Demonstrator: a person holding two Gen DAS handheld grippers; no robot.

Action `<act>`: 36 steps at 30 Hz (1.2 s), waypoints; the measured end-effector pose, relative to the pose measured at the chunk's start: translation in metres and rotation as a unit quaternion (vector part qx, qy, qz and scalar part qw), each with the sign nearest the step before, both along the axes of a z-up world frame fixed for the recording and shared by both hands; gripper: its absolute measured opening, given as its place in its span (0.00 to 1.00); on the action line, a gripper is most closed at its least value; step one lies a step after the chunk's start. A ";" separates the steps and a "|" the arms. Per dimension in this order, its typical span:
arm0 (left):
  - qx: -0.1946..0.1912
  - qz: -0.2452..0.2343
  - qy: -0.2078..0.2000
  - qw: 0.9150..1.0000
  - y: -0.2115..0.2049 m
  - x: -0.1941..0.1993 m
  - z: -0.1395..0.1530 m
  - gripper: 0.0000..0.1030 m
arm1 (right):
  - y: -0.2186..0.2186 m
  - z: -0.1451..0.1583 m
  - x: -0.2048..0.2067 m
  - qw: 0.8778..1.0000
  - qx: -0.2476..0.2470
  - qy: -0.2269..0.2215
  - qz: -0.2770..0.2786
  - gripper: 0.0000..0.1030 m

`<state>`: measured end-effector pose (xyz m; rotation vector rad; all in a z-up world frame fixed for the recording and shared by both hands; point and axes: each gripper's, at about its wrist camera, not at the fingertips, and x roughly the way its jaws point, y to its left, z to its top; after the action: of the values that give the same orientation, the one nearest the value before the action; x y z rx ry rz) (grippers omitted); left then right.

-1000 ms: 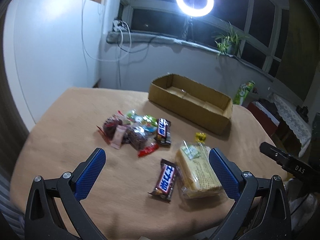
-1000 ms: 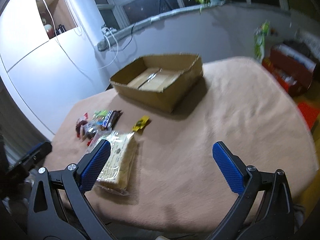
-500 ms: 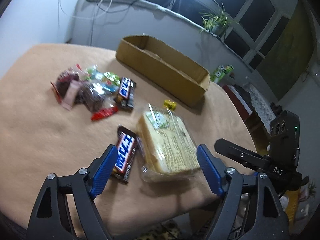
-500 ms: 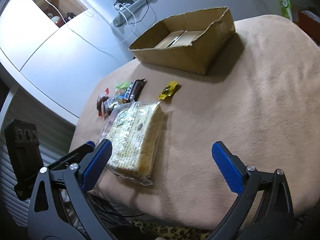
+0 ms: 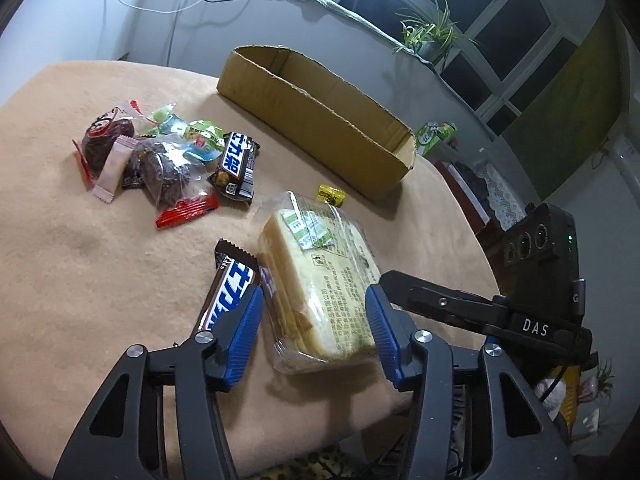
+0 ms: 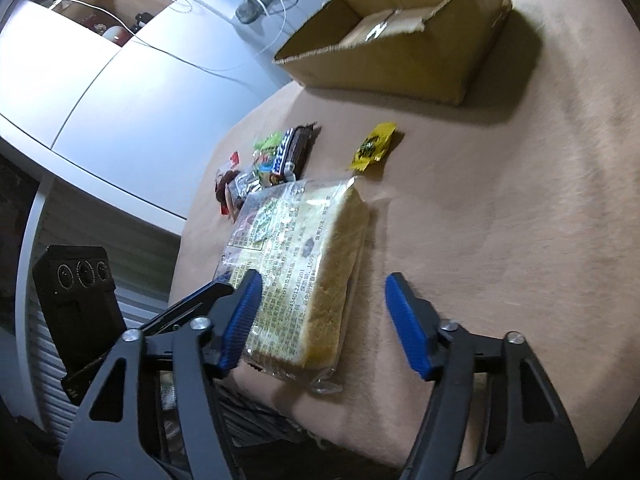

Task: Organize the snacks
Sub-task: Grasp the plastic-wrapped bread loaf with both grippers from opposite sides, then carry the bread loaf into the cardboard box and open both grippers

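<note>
A bagged loaf of sliced bread point(image 5: 320, 280) lies near the table's front edge; it also shows in the right wrist view point(image 6: 300, 264). My left gripper point(image 5: 314, 336) is open, its blue pads on either side of the loaf's near end. My right gripper point(image 6: 320, 320) is open too, straddling the same end from the other side. A Snickers bar point(image 5: 232, 288) lies against the loaf under my left pad. An open cardboard box point(image 5: 312, 120) stands at the back, seemingly empty in the right wrist view point(image 6: 400, 40).
A pile of small snacks point(image 5: 160, 160) with a second Snickers bar point(image 5: 234, 168) lies left of the loaf. A yellow candy point(image 5: 331, 195) sits by the box. The tan tablecloth point(image 5: 80, 280) drops off just below the grippers.
Both grippers have moved in low toward the bread loaf and narrowed their jaws around its near end. The loaf has not moved.
</note>
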<state>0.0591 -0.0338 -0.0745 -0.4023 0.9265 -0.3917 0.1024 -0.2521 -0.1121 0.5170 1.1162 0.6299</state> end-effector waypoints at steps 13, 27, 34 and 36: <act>-0.011 -0.012 0.012 1.000 -0.006 0.008 -0.006 0.43 | 0.011 0.010 -0.002 1.000 0.002 -0.002 0.021 0.43; -0.005 -0.032 -0.041 0.999 -0.021 0.024 0.031 0.43 | -0.006 0.060 0.009 0.998 -0.011 -0.063 0.002 0.41; -0.011 -0.039 -0.075 0.996 -0.033 0.053 0.055 0.42 | -0.017 0.091 0.038 0.994 -0.028 -0.102 -0.015 0.41; -0.016 -0.040 -0.080 0.996 -0.036 0.065 0.060 0.42 | -0.018 0.097 0.047 0.993 -0.032 -0.108 -0.019 0.41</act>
<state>0.1245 -0.0695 -0.0148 -0.3583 0.7829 -0.5063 0.1492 -0.2698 -0.0148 0.4034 0.9168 0.5996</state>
